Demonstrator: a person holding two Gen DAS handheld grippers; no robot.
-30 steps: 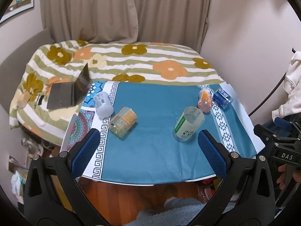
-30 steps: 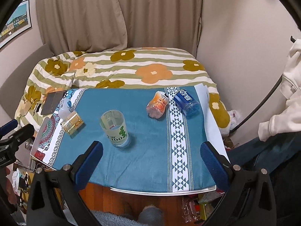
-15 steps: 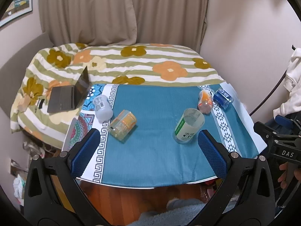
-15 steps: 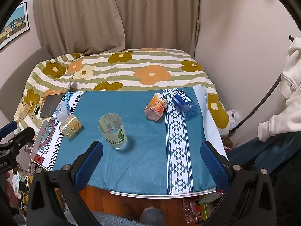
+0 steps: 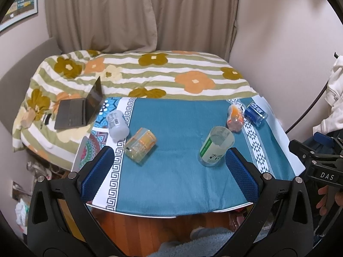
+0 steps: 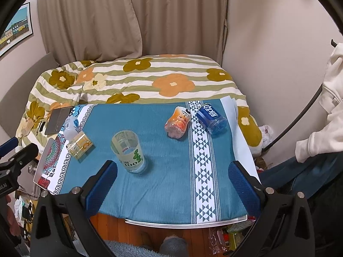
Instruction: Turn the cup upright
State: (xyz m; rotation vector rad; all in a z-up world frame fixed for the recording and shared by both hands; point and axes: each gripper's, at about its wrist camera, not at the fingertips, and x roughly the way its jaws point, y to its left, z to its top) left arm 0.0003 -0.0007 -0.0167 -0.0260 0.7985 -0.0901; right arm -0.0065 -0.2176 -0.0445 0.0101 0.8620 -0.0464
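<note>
A clear cup with a green and white label (image 5: 215, 146) (image 6: 128, 152) stands upright, mouth up, on the teal cloth of the table (image 5: 171, 182) (image 6: 171, 182). My left gripper (image 5: 169, 167) is open and empty, held back at the table's near edge, with the cup just ahead of its right finger. My right gripper (image 6: 171, 182) is open and empty, also at the near edge, with the cup ahead of its left finger. Neither gripper touches the cup.
On their sides lie a yellow clear cup (image 5: 140, 145) (image 6: 79, 146), a white one (image 5: 116, 124) (image 6: 70, 127), an orange one (image 5: 235, 117) (image 6: 178, 122) and a blue one (image 5: 255, 113) (image 6: 212, 116). A laptop (image 5: 80, 109) sits on the flowered bed behind.
Both views have drawn back and risen slightly from the table. The cups have not moved and both grippers stay open.
</note>
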